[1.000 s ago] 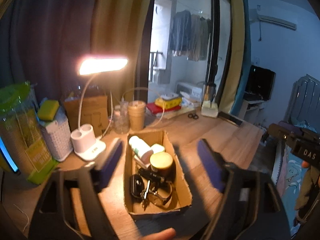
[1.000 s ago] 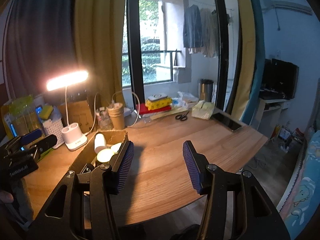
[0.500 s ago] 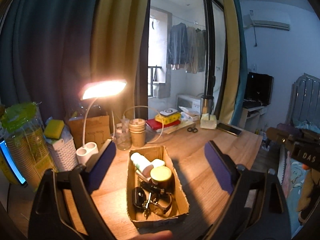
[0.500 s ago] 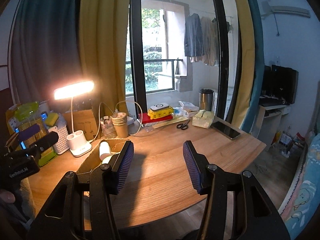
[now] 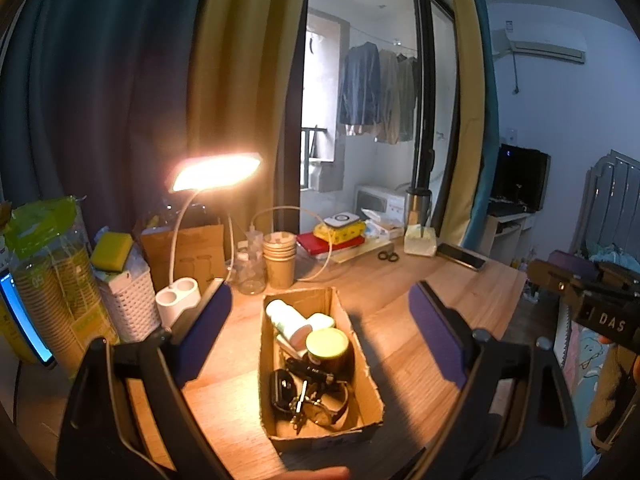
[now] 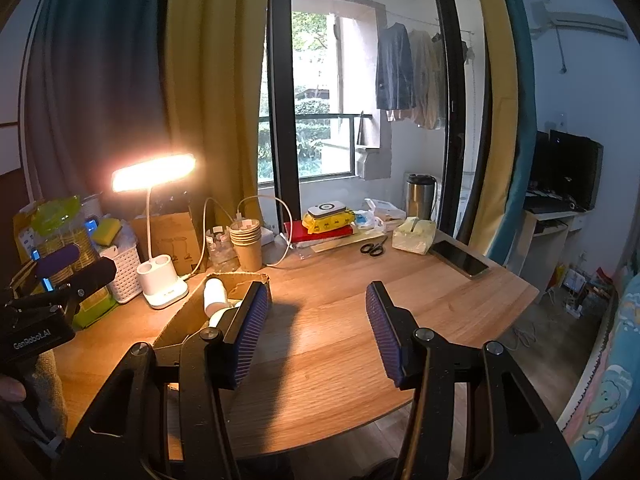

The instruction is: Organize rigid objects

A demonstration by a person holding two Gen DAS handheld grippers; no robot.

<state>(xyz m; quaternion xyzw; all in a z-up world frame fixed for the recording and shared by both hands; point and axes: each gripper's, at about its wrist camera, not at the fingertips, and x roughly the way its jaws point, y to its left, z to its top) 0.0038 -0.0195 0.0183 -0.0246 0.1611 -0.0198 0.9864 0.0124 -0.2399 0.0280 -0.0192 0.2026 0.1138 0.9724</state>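
A cardboard box (image 5: 362, 344) sits on the wooden desk. It holds a white bottle (image 5: 288, 319), a jar with a yellow lid (image 5: 327, 345), a black pen-like item, a car key (image 5: 284, 388) and a watch (image 5: 324, 412). My left gripper (image 5: 318, 320) is open and empty, raised above and behind the box. My right gripper (image 6: 316, 308) is open and empty over the bare desk, right of the box (image 6: 188, 320). The white bottle (image 6: 215, 298) shows there too.
A lit desk lamp (image 5: 178, 300), white basket (image 5: 128, 308), stacked paper cups (image 5: 280, 260), books, scissors (image 6: 372, 247), tissue pack (image 6: 412, 236) and a phone (image 6: 460, 258) line the desk's back and right. The desk edge (image 6: 500, 308) drops off at right.
Both grippers have lifted and drawn back from the desk, so more of the room shows. The box and its contents have not moved.
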